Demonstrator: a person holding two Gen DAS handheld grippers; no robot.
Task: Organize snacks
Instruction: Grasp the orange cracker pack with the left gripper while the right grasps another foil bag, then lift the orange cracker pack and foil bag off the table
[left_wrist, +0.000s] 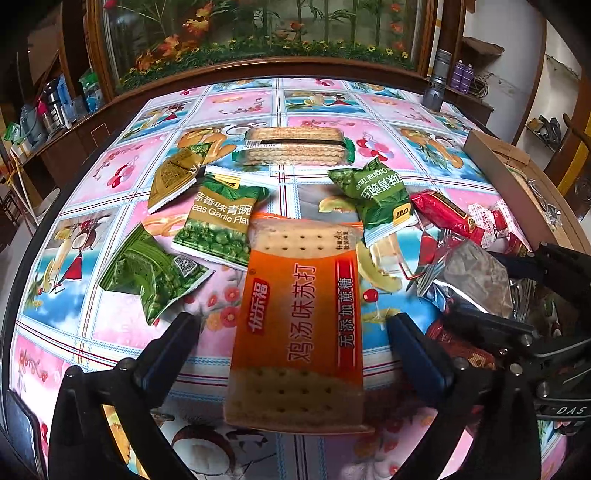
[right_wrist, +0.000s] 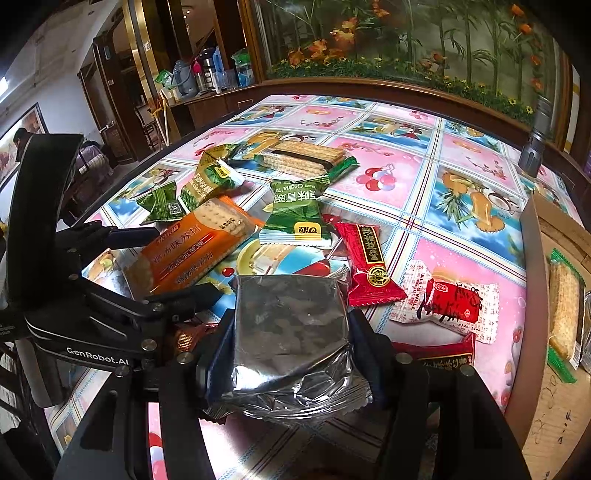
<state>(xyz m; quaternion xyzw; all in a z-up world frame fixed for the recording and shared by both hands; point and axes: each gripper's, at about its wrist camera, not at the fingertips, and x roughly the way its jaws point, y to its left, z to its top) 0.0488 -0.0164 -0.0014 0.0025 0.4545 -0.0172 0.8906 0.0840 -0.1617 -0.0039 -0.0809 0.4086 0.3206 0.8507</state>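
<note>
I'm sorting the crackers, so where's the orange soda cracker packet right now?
The orange soda cracker packet lies flat on the table between the open left gripper fingers, untouched, below the green pea packets in the left wrist view.

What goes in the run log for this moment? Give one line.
left gripper: open, straddling orange cracker pack | right gripper: shut on silver foil packet | cardboard box: holds wafer pack

On the table (left_wrist: 332, 92), a cracker pack (left_wrist: 301, 325) lies between the spread fingers of the left gripper (left_wrist: 291, 332), with pea packets (left_wrist: 221, 225) behind it to the left. To its right the right gripper (right_wrist: 291, 332) clamps a foil packet (right_wrist: 291, 328). A cardboard box (right_wrist: 554, 295) sits at the table's right edge, biscuits (right_wrist: 563, 317) inside.
</note>
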